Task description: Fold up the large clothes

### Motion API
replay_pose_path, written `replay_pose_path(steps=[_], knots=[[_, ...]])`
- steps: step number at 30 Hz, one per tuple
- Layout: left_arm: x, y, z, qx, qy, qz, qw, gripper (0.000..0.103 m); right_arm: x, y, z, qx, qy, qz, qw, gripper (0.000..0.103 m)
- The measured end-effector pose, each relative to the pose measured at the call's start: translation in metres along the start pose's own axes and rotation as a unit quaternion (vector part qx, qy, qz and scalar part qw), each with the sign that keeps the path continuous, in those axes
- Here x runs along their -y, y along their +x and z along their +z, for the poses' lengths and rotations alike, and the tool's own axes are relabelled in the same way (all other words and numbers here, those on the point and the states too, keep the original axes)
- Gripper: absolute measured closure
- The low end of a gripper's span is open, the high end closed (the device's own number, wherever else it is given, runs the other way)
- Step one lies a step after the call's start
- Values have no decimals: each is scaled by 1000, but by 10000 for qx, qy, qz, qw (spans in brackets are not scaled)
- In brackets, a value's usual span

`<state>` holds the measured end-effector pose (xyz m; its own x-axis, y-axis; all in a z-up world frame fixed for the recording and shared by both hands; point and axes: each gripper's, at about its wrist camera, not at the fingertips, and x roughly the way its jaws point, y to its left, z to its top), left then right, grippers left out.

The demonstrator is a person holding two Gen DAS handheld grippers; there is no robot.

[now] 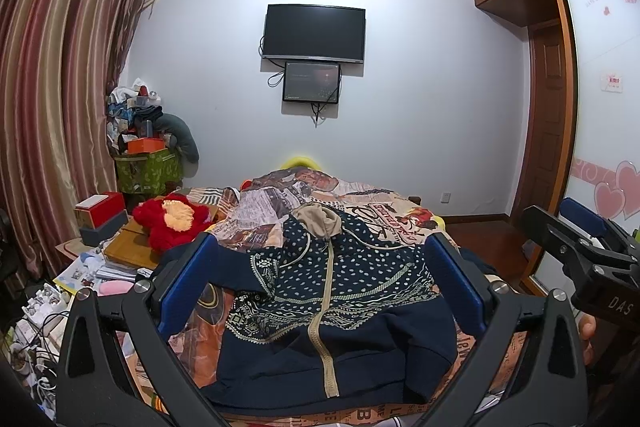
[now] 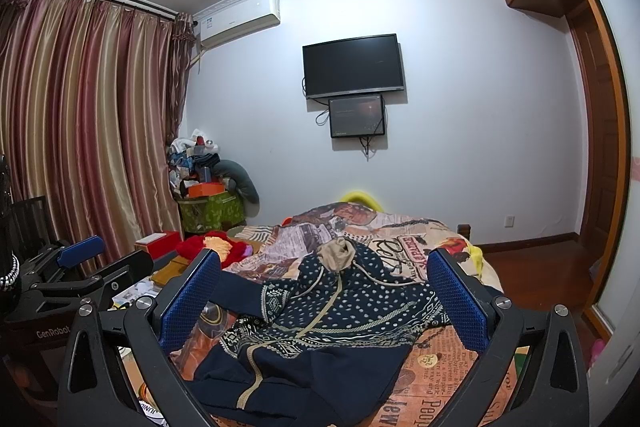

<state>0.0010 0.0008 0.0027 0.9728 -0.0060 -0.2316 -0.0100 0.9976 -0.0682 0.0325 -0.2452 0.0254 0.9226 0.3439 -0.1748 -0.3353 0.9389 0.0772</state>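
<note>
**Both claws poised above an unfolded hoodie**

A navy zip-front hooded sweatshirt with a white dotted and geometric band and a beige hood lining [image 1: 328,291] lay spread, front side up, on the newspaper-print patchwork bedcover [image 1: 280,203], filling the lower centre of both wrist views, its hood pointing toward the far white wall. The left claw [image 1: 320,283] hung above the garment with its blue-padded fingers wide apart and nothing between them. The right claw [image 2: 324,299] was likewise spread and empty; it also showed at the right edge of the left wrist view. The sweatshirt was rumpled, one sleeve trailing toward the lower left of the frame, and no crease or fold-over was visible. By this evidence the folding had not begun: sleeves, sides and hood all remained to be brought in. A red plush toy [image 1: 172,223] lay beside the bed at centre left.
</note>
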Motion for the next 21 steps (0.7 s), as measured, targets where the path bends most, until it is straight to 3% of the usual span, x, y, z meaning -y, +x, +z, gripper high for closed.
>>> replay_pose_path(steps=[21], knots=[[0,1,0,6,-2,-17,10000,0,0,-1,0,2,2,4,10000,0]])
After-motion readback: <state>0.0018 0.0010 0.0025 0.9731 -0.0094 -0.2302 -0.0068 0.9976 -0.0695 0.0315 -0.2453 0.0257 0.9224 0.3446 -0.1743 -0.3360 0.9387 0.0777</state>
